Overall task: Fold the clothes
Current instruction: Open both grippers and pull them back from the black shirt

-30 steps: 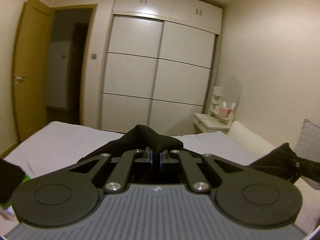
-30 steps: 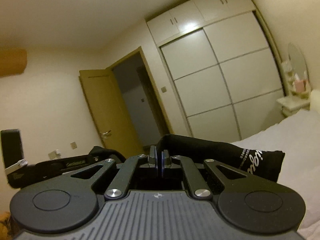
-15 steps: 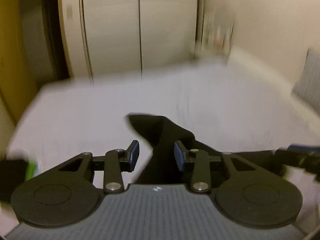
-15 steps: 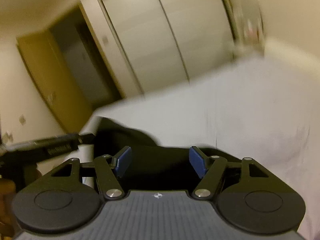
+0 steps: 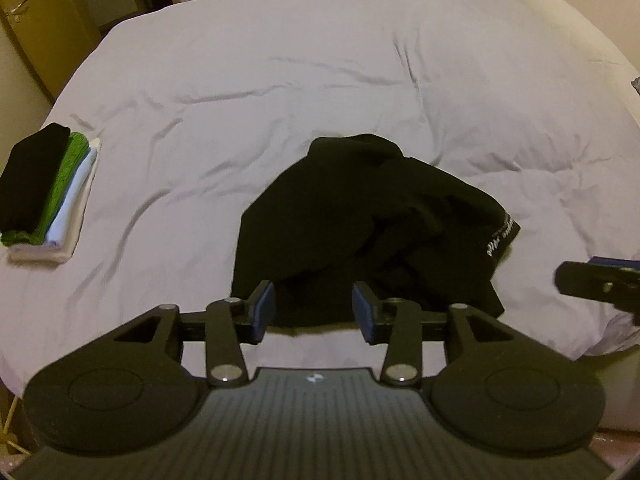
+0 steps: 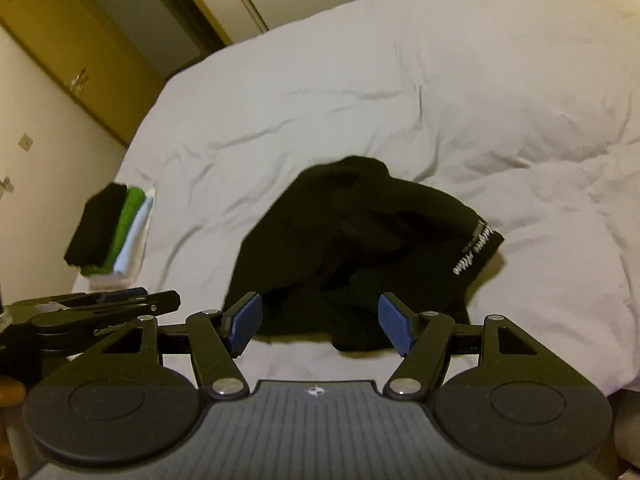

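A black garment (image 5: 360,220) with white lettering on one edge lies crumpled on the white bed (image 5: 280,80). My left gripper (image 5: 314,312) hangs over its near edge. Its jaws are opening, and the blue pads (image 5: 262,312) stand apart without pressing on the cloth. In the right wrist view the same garment (image 6: 352,248) lies beyond my right gripper (image 6: 320,320), which is open wide with nothing pinched. The right gripper's tip (image 5: 592,270) shows at the right edge of the left wrist view, and the left gripper (image 6: 100,304) shows at the left of the right wrist view.
A stack of folded clothes (image 5: 44,196), black, green, pale blue and white, sits at the bed's left edge, also in the right wrist view (image 6: 112,232). A wooden door (image 6: 72,48) and a white wardrobe stand beyond the bed. Wrinkled sheet surrounds the garment.
Both grippers were shut on the black garment, held up in the air. They have come down, tipped towards the bed and let go. The garment now lies in a heap on the sheet.
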The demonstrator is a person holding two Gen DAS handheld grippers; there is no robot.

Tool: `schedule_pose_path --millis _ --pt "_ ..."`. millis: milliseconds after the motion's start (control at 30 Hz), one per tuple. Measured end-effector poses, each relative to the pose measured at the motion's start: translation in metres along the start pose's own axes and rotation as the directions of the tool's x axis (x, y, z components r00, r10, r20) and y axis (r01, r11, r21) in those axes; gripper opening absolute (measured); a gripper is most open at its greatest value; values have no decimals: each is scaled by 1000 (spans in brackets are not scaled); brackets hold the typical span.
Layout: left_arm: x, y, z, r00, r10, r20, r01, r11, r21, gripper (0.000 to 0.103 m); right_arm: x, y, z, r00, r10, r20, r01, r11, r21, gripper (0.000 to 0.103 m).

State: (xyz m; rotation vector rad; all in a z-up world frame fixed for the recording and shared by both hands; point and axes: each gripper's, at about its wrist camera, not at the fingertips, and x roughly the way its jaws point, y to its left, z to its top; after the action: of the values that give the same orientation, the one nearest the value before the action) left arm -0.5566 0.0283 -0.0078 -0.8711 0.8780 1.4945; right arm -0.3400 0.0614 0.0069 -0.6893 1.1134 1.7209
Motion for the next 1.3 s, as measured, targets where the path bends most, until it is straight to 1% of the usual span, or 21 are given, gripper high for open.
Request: schedule_pose_path --millis 67,167,333,567,733,1033,1167,1300 --pt "-6 -10 -9 1000 16 -2 -16 1000 -8 40 -1 -10 -17 1000 -10 -9 10 1000 -24 69" --pt "-13 -24 -24 999 36 -1 -36 999 -25 40 -1 -20 -33 1000 -9 -24 8 999 -50 69" --pt "-26 -43 -50 999 53 0 -53 997 -51 41 -14 -37 -57 999 -5 -45 2 997 -73 69" --pt "-42 -59 -72 998 69 11 -67 995 -80 42 -34 -52 -79 999 6 -39 -10 994 -106 70" --pt "-50 -61 -83 997 79 15 -77 993 -85 43 -39 -54 -88 999 20 -32 -23 993 -112 70" --pt "-51 -47 -92 996 88 4 -88 991 -101 44 -37 -41 -87 999 29 -26 -32 991 -129 70" --pt "-42 -36 -89 996 85 -15 -86 991 -102 45 -27 -34 -83 999 28 -38 -33 992 -125 70" --pt "-28 -24 -76 997 72 -30 -74 993 -86 45 -13 -29 -72 999 13 -45 -18 993 -117 70"
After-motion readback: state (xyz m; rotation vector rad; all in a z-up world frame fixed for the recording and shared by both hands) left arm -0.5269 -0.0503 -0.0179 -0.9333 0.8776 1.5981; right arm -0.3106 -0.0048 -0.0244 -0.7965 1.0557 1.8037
